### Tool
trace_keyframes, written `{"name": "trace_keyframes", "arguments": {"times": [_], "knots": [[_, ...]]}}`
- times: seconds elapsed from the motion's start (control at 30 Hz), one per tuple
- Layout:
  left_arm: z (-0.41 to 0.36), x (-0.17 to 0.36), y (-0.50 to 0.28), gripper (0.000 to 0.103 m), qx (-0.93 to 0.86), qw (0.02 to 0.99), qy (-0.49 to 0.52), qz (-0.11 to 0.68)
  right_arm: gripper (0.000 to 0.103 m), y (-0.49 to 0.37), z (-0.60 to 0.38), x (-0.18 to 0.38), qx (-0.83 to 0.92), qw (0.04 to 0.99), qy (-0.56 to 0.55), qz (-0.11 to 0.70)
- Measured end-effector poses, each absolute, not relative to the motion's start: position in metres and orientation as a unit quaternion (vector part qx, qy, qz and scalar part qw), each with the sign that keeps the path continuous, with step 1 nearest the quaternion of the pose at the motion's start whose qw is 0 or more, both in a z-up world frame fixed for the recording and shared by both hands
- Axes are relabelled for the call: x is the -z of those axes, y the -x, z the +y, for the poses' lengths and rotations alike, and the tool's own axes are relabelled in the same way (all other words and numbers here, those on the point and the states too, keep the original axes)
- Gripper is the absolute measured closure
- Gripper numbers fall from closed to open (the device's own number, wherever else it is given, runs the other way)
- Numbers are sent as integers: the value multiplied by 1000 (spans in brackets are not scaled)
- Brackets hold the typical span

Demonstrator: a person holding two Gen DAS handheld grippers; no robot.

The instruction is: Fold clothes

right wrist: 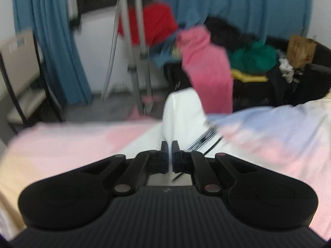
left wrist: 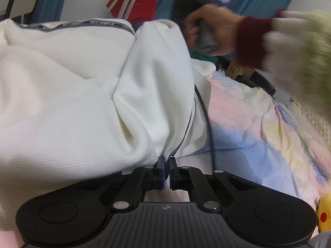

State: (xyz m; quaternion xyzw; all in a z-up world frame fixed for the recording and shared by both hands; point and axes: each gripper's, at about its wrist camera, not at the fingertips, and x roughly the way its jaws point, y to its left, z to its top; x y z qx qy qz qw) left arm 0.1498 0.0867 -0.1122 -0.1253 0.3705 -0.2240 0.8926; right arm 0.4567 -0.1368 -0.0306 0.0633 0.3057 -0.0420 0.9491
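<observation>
White ribbed cloth of the garment [left wrist: 86,95] is piled ahead and to the left of the left gripper [left wrist: 167,161]. The fingers are seen pressed together on a striped edge [left wrist: 187,128] of the garment, which rises straight up from the tips. To the right of that gripper, the pastel bedsheet [left wrist: 244,136] lies bare as far as a yellow toy [left wrist: 324,212] at the frame's edge. A hand [left wrist: 209,33] with a dark red cuff is held above and to the right, gripping a blurred handle.

In the right wrist view, the right gripper [right wrist: 170,146] is pinched on a fold of the same garment [right wrist: 182,107], which stands up just ahead of the tips. A striped band [right wrist: 206,136] runs off to the right. Bare sheet [right wrist: 68,144] is seen on both sides. Beyond the bed edge, a pink cloth [right wrist: 209,66] and heaped clothes are noted, much blurred.
</observation>
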Motion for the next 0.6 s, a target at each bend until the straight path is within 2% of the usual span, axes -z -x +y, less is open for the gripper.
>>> {"name": "trace_keyframes", "arguments": {"times": [0.13,0.23,0.33,0.5,0.6], "knots": [[87,101,-134,99,222,903,123,347,97,-381,-212,-18,72,960,-137,231],[86,89,-118,99,218,910,122,331,97,-304,-280,-25,94,955,-205,191],[89,75,-100,98,222,917,118,309,97,-231,-332,-4,119,939,-261,192],[97,48,-62,98,272,919,86,271,97,-134,-389,70,154,890,-359,236],[100,31,-38,89,302,918,64,249,97,-110,-408,111,154,851,-418,280]]}}
